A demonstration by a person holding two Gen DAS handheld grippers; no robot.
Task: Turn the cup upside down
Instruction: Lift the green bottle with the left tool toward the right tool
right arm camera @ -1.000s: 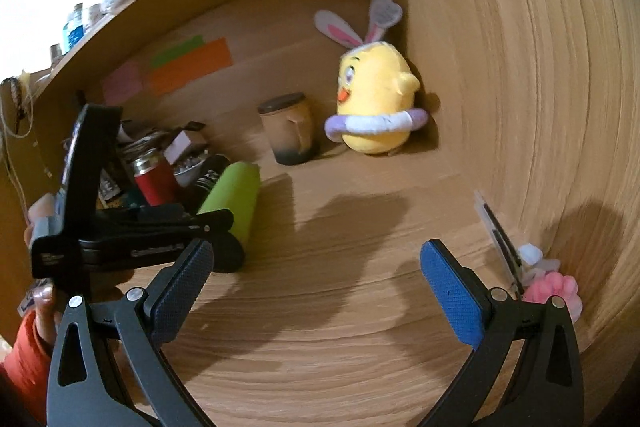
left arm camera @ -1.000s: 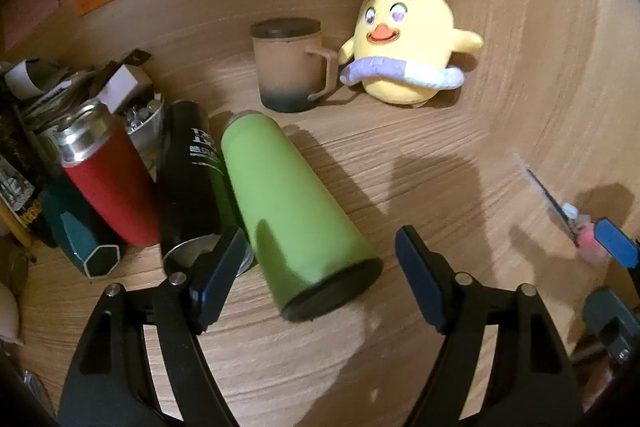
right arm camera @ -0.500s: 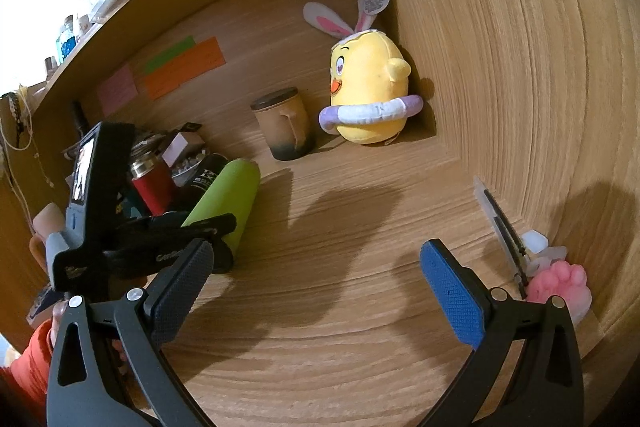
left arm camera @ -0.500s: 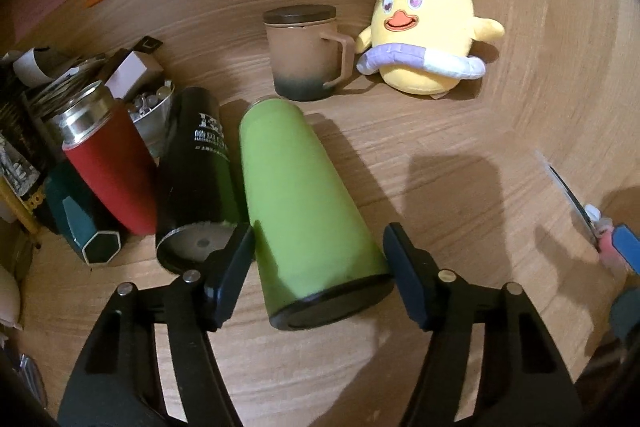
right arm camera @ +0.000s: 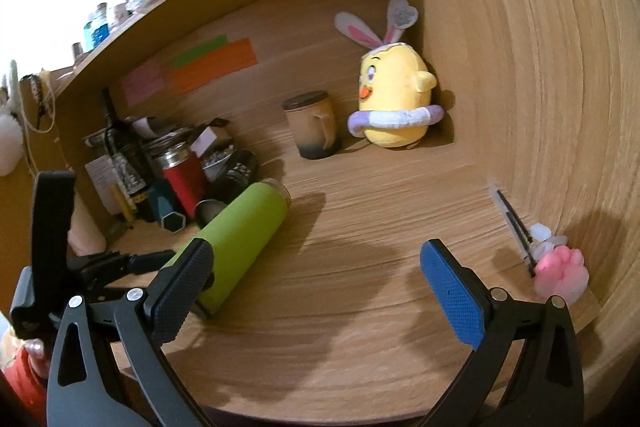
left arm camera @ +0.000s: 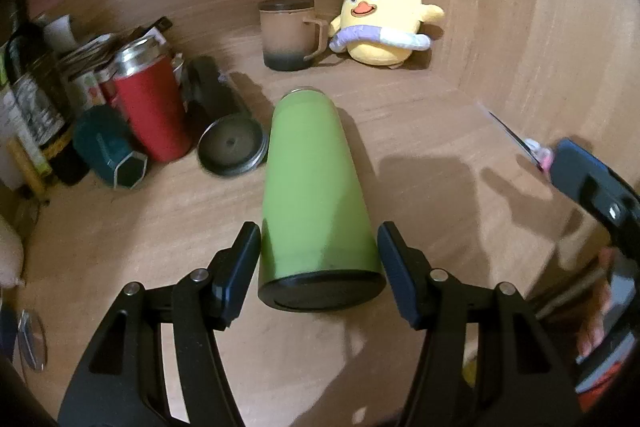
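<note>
A green cup (left arm camera: 316,195) lies on its side on the wooden shelf, black base toward me, mouth pointing to the back. My left gripper (left arm camera: 320,267) is shut on its base end, one finger pressed on each side. In the right wrist view the green cup (right arm camera: 240,235) lies at the lower left with the left gripper's black frame behind it. My right gripper (right arm camera: 316,291) is open and empty, to the right of the cup over bare shelf.
A black cup (left arm camera: 224,131) lies on its side left of the green one. A red tumbler (left arm camera: 150,107) and clutter stand further left. A lidded brown mug (left arm camera: 286,35) and yellow plush chick (left arm camera: 380,27) stand at the back. Pens and a pink paw (right arm camera: 560,267) lie right.
My left gripper has closed in on the green cup's base and pulled it away from the black cup, turning it straighter. The right gripper has stayed open, shifting slightly.
</note>
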